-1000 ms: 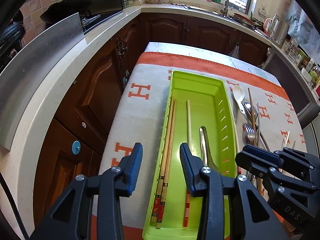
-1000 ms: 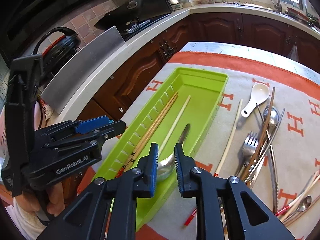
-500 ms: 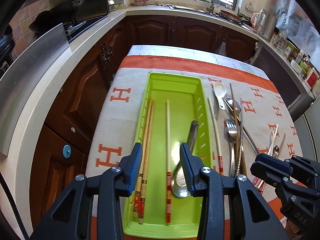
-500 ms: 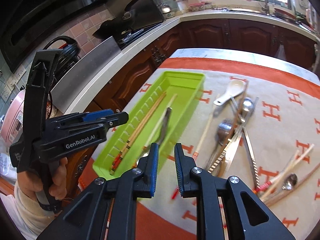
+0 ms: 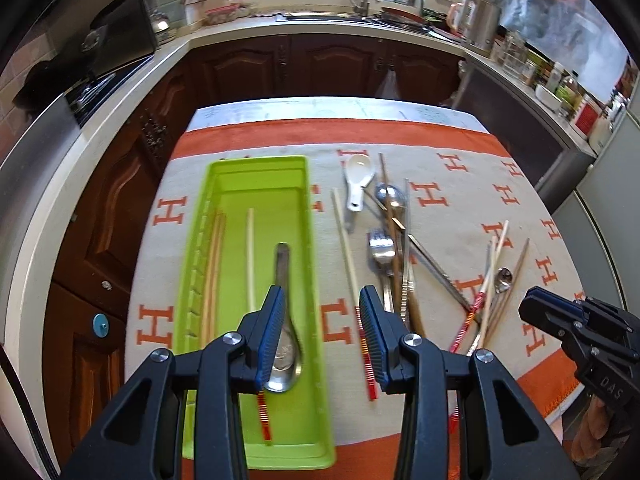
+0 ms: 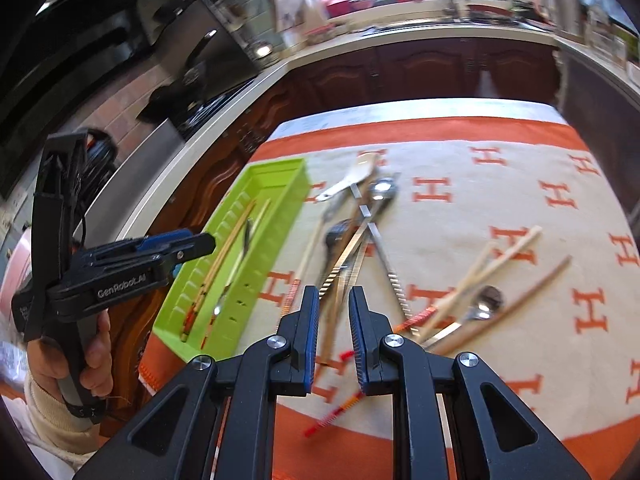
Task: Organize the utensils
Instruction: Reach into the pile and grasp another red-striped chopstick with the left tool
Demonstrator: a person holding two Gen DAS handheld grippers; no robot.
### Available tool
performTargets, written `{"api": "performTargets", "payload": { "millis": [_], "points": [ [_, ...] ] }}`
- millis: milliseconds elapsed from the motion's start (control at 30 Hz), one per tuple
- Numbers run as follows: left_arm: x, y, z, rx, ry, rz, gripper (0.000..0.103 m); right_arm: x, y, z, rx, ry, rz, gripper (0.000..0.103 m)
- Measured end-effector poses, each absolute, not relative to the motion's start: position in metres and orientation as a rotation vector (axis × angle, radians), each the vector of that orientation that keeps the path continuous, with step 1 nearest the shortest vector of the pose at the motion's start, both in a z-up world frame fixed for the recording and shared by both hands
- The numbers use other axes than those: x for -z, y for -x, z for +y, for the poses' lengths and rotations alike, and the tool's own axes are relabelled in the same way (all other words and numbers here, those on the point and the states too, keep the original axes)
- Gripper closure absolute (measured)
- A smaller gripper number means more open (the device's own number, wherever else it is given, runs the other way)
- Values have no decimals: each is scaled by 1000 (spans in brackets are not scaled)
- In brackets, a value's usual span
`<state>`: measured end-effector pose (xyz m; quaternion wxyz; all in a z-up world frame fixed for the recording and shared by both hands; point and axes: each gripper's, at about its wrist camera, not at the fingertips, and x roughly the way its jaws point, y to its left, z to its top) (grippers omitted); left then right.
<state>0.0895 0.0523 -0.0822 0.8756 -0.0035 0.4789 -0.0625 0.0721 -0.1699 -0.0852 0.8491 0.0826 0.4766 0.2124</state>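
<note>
right gripper (image 6: 334, 334): fingers parted, empty | above loose utensils (image 6: 360, 232) (blurred, probably spoons) | green tray (image 6: 276, 170) left

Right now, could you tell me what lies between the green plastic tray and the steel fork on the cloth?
In the left wrist view, one pale chopstick with a red-striped end lies between the green plastic tray and the steel fork.

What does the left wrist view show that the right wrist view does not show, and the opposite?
Only the left wrist view shows the metal spoon's whole bowl in the green tray, and the open left gripper from behind.

Only the right wrist view shows the hand holding the left gripper, and the open, empty right gripper from behind.

Both show the tray, the white spoon and loose chopsticks on the orange-lettered cloth.
</note>
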Motion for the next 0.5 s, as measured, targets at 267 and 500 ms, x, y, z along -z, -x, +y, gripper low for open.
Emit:
{"api": "performTargets", "payload": {
  "millis": [267, 500],
  "points": [
    [89, -97, -1, 250, -13, 1045, 66, 93, -61, -238, -316, -265, 1014, 87],
    [101, -108, -50, 354, -27, 1094, 66, 110, -54, -280, -253, -340, 1035, 87]
  ]
}}
